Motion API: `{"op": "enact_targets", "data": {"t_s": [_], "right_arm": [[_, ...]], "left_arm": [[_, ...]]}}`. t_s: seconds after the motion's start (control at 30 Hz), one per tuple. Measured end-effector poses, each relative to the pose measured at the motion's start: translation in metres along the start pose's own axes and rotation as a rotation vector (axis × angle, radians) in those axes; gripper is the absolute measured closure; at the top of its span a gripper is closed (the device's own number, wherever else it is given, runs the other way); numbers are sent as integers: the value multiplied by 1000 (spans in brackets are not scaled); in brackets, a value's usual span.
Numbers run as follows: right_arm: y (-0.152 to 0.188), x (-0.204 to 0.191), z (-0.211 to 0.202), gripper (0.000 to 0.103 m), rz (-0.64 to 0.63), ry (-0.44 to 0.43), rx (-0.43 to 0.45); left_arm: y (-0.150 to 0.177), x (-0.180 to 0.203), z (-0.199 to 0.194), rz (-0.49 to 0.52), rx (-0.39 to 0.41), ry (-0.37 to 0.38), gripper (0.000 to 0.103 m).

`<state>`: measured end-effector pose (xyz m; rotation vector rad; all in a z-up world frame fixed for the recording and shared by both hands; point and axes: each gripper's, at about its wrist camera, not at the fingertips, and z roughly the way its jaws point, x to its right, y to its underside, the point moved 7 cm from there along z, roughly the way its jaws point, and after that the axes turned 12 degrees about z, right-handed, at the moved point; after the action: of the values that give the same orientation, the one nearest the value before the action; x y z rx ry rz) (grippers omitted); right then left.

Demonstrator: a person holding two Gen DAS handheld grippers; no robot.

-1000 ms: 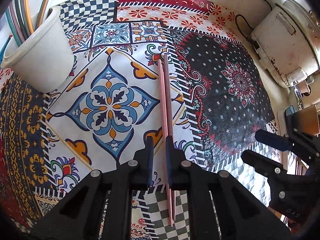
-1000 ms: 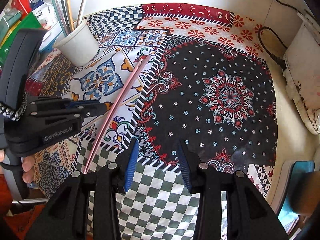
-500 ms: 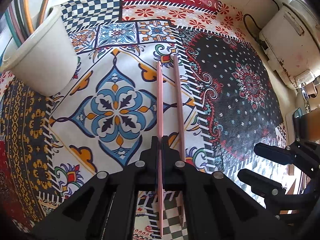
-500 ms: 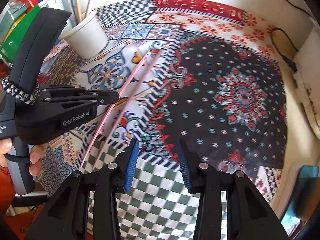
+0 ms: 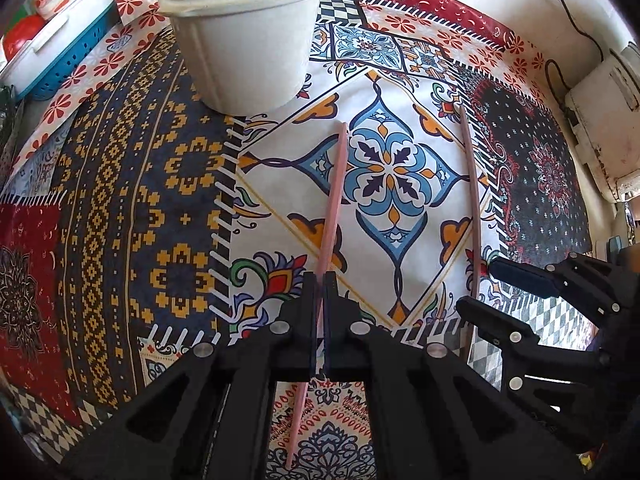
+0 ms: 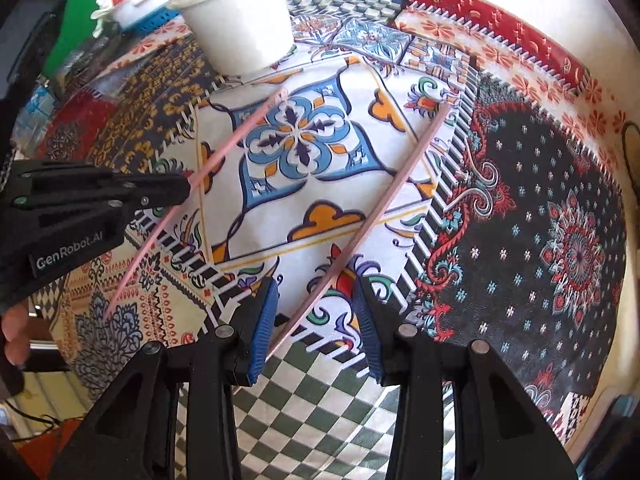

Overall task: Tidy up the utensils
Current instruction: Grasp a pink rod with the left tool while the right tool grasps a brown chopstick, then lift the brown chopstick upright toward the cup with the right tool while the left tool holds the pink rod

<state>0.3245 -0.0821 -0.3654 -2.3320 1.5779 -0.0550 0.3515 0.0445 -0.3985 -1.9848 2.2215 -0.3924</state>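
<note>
1. My left claw (image 5: 319, 280) is clenched on one pink chopstick (image 5: 334, 200) — the stick runs straight through between the pads, its far end pointing ahead toward the white cup (image 5: 244, 40) and its near end sticking out behind the jaws.
2. That white cup stands ahead and a little to the left of my left claw, upright on the patterned table (image 5: 132, 200), with a bunch of other sticks already standing in it.
3. My right claw (image 6: 316, 312) hangs released, jaws apart, pointing steeply down at the table.
4. The second pink chopstick (image 6: 384, 200) lies flat on the table — its near end sits between the blue pads (image 6: 266, 320) of my right claw, but neither pad presses on it.
5. From the right claw, that stick slants away ahead and to the right.
6. The two chopsticks are well apart, and my left claw shows to the left of my right one.
</note>
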Motion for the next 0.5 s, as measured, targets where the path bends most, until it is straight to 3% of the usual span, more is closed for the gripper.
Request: {"op": "enact_targets", "data": {"t_s": [0.3, 0.5], "right_arm": [[20, 63, -11, 74, 36, 99, -15], [10, 93, -14, 80, 133, 4, -64]], "left_arm": [[-9, 5, 6, 11, -46, 67, 100], [-25, 8, 13, 27, -68, 98, 97]]}}
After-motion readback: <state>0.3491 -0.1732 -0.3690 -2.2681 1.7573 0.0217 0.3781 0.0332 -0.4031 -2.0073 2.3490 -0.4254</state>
